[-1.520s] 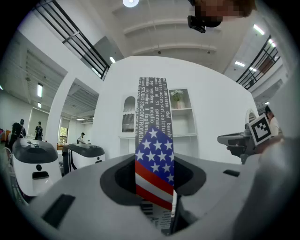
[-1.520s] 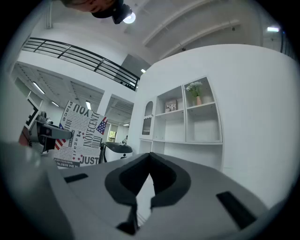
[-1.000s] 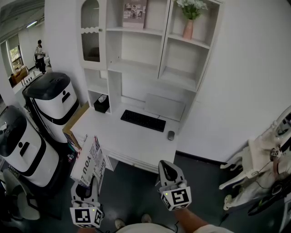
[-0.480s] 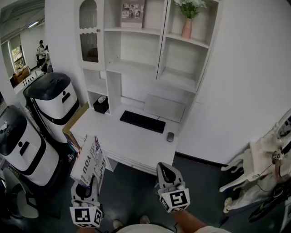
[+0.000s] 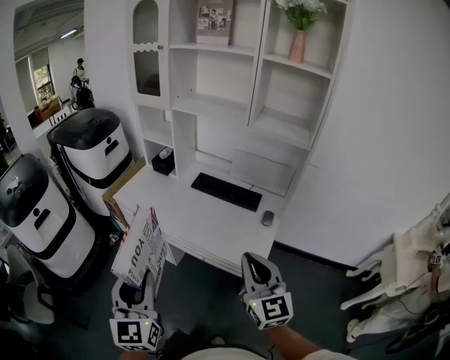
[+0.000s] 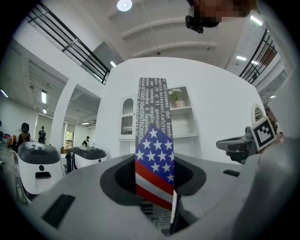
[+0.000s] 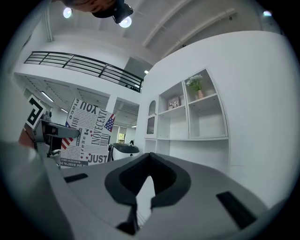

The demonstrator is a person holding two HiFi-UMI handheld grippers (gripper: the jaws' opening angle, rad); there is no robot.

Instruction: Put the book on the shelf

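A book (image 5: pixel 140 247) with a black-and-white lettered cover and a stars-and-stripes spine is seen clamped upright in the left gripper (image 5: pixel 137 292) at the lower left of the head view, its lower edge pinched between the two jaws. In the left gripper view the spine (image 6: pixel 154 159) is shown standing straight up out of the jaws, with both pressed against it. The book is held in the air in front of the white desk (image 5: pixel 211 232), well short of the shelf unit (image 5: pixel 232 105) that fills the upper centre of the frame.

The right gripper (image 5: pixel 254 266) is pictured at lower centre, just right of the book and apart from it. Its jaws are drawn together with nothing between them (only a thin sliver of white wall is seen through the notch above them).

On the desk a black keyboard (image 5: pixel 226 191) and a mouse (image 5: pixel 267 219) are laid side by side. On the top shelves a framed picture (image 5: pixel 215 20) and a pink vase of flowers (image 5: pixel 298 42) are displayed, and a small black box (image 5: pixel 163 162) is tucked into a low cubby. Two white-and-black machines (image 5: pixel 95 151) are parked at the left edge, and a person (image 5: pixel 79 70) can be made out far off in the upper left corner.
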